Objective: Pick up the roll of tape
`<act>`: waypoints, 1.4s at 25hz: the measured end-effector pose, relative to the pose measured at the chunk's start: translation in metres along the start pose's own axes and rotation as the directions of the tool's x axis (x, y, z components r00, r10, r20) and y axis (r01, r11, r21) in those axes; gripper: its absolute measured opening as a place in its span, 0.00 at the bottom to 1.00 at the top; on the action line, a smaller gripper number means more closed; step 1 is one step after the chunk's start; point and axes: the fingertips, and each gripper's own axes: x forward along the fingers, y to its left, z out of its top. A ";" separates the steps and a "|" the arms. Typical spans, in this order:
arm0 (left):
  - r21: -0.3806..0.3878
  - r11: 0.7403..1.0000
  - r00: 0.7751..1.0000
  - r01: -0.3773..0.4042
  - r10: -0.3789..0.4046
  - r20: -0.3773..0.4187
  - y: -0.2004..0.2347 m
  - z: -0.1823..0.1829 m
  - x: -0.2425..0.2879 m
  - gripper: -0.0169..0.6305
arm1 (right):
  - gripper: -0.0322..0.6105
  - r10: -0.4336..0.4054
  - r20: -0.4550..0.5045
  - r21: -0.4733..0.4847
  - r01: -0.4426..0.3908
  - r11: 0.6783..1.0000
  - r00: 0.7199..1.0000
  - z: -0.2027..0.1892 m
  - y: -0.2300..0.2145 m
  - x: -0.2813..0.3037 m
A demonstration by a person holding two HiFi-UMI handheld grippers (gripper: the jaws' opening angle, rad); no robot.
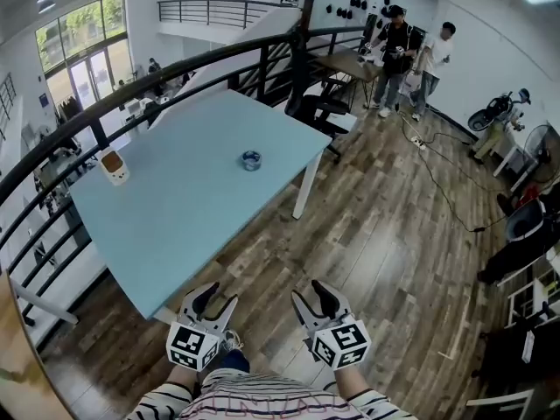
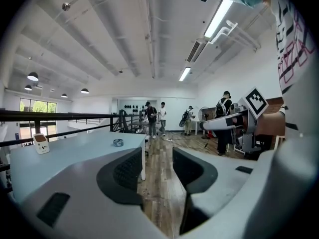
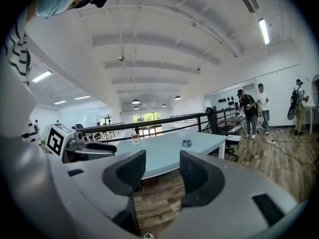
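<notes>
The roll of tape [image 1: 251,159] lies flat on the pale blue table [image 1: 192,208], toward its far right side; it shows small in the left gripper view [image 2: 118,142] and the right gripper view [image 3: 187,143]. Both grippers hang close to my body, well short of the table's near edge. My left gripper [image 1: 217,301] is open with nothing between its jaws; its black pads [image 2: 128,171] frame bare floor. My right gripper [image 1: 311,297] is open and empty too, its pads [image 3: 131,171] apart.
A small white box [image 1: 113,166] stands on the table's left side. A black railing [image 1: 131,94] runs behind the table. Wooden floor [image 1: 394,226] spreads to the right, crossed by a cable [image 1: 437,178]. Two people [image 1: 411,55] stand by a far desk; an office chair [image 1: 319,108] sits beyond the table.
</notes>
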 end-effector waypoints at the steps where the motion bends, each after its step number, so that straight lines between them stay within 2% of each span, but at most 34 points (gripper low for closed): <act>1: -0.002 1.000 1.000 0.001 -0.001 0.001 0.011 0.002 0.005 0.29 | 0.37 -0.004 0.001 -0.001 0.004 1.000 1.000 0.005 -0.002 0.013; 13: 0.015 1.000 1.000 -0.015 0.016 -0.014 0.148 0.022 0.041 0.29 | 0.37 -0.026 0.011 0.001 0.026 1.000 1.000 0.049 0.001 0.151; 23: -0.013 1.000 1.000 -0.026 0.025 -0.016 0.208 0.018 0.068 0.29 | 0.37 -0.045 -0.033 -0.023 0.045 0.999 0.998 0.055 -0.013 0.219; 29: -0.049 0.994 0.995 -0.093 0.092 -0.032 0.234 0.006 0.091 0.29 | 0.37 0.011 -0.074 -0.053 -0.015 0.998 0.997 0.052 -0.037 0.272; 35: -0.071 0.977 0.980 -0.200 0.198 -0.031 0.268 0.018 0.110 0.29 | 0.37 0.082 -0.123 -0.102 -0.095 0.990 0.989 0.062 -0.063 0.329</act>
